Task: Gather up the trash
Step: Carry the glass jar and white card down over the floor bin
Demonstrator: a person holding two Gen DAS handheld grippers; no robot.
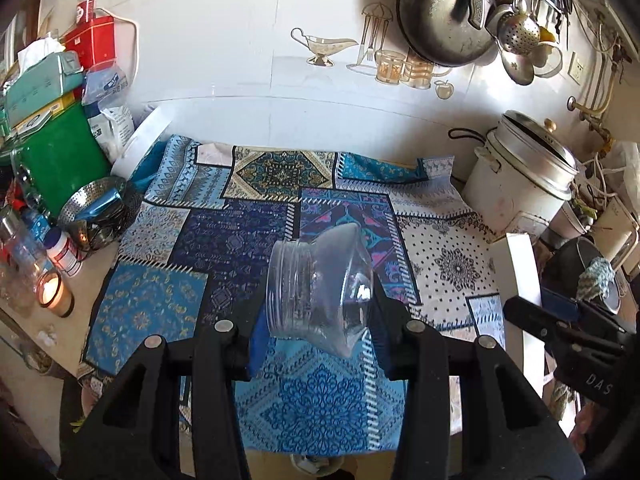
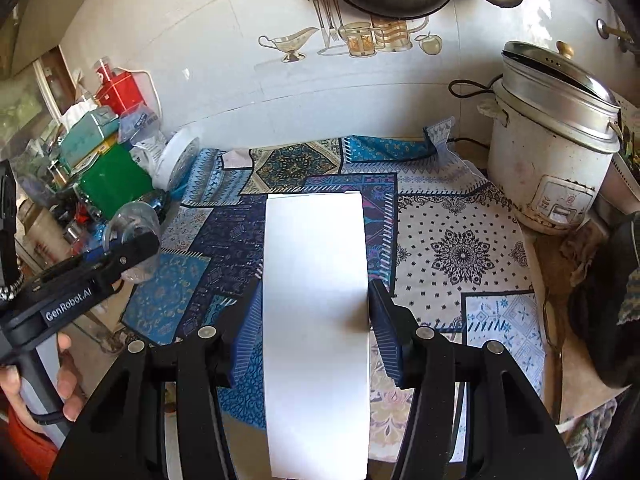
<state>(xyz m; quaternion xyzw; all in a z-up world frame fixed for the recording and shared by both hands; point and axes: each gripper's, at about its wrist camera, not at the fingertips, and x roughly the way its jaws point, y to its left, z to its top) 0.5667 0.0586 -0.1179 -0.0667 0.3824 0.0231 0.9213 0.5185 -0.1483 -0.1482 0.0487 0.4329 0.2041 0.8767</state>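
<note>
Left claw (image 1: 316, 316) clenched on a clear jar (image 1: 320, 288), held up over the patterned cloth (image 1: 224, 240) near the surface's front edge. Jar lies tilted, long axis roughly left-right in the left view, threaded neck to the left, wider body to the right; its lower part is hidden behind the blue pads. In the right view the same jar (image 2: 134, 236) is half hidden by the left claw (image 2: 132, 248), whose body reads "GenRobot.AI".

Right claw (image 2: 316, 312) grasping a white box (image 2: 316, 312), long axis pointing away from the camera toward the back wall, near end cut off by the frame bottom; no print visible on its face. In the left view the box (image 1: 520, 268) shows only as a white edge at right, with the right claw (image 1: 560, 316) partly cut off, letters "DAS" on it.

Rice cooker (image 2: 556, 140) at back right corner. Green box (image 1: 60, 164) in clutter at left edge; labels there too small to read.
</note>
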